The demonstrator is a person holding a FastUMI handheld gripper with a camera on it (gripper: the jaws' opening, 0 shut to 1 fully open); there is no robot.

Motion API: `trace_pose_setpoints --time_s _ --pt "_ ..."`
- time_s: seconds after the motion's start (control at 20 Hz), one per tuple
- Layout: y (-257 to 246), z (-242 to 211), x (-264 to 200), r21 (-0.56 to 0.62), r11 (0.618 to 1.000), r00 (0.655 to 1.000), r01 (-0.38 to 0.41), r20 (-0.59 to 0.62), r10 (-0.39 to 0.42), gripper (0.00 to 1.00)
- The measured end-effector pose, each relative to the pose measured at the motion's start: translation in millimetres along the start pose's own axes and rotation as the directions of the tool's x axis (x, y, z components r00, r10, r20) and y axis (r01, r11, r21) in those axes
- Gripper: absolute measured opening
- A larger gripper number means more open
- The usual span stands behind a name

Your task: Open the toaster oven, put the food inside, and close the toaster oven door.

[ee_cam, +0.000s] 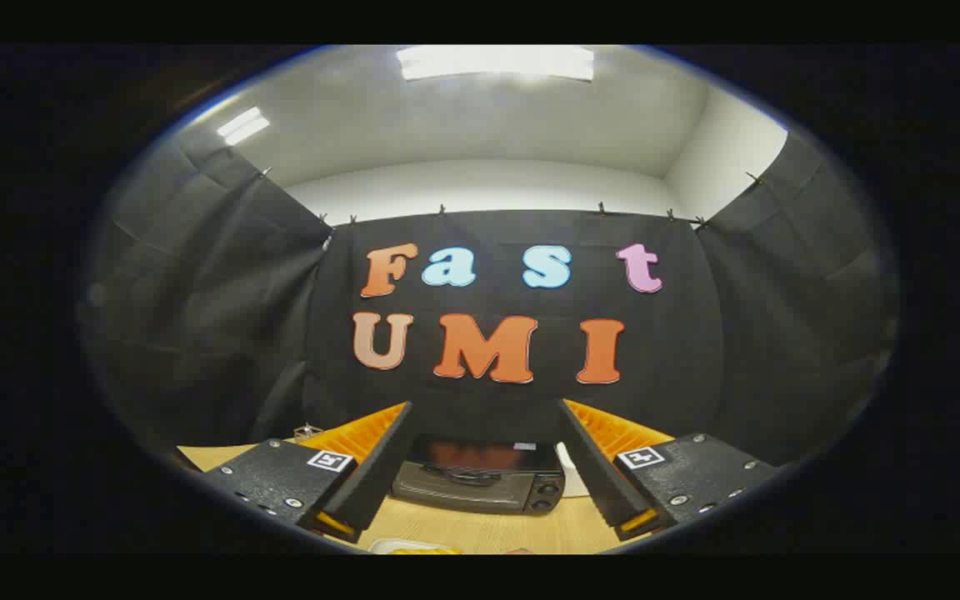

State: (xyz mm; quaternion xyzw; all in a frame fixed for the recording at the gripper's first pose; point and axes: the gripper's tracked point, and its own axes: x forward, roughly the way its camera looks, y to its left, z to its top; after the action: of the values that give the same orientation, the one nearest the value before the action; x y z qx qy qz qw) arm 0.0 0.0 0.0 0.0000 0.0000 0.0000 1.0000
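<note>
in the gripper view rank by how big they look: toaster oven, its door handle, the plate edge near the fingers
1. Toaster oven, largest by far, beyond the open gripper.
2. Door handle, a thin bar on the shut door.
3. Plate, a sliver; mostly cut off, so its rank against the handle is unsure.

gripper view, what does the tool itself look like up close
The tool has two wedge-shaped fingers that taper forward, with ribbed inner faces. Each is mounted on a dark, speckled block fixed with small silver screws, and each block carries a square black-and-white marker tag. The fingers stand wide apart, open, with the toaster oven on the wooden table beyond them.
</note>
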Motion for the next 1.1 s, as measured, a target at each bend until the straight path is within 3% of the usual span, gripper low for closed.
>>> trace_pose_setpoints --time_s 1.1 --pt "-5.3 -9.2 7.3 0.058 0.998 1.0 0.008 -0.024 -0.007 1.0"
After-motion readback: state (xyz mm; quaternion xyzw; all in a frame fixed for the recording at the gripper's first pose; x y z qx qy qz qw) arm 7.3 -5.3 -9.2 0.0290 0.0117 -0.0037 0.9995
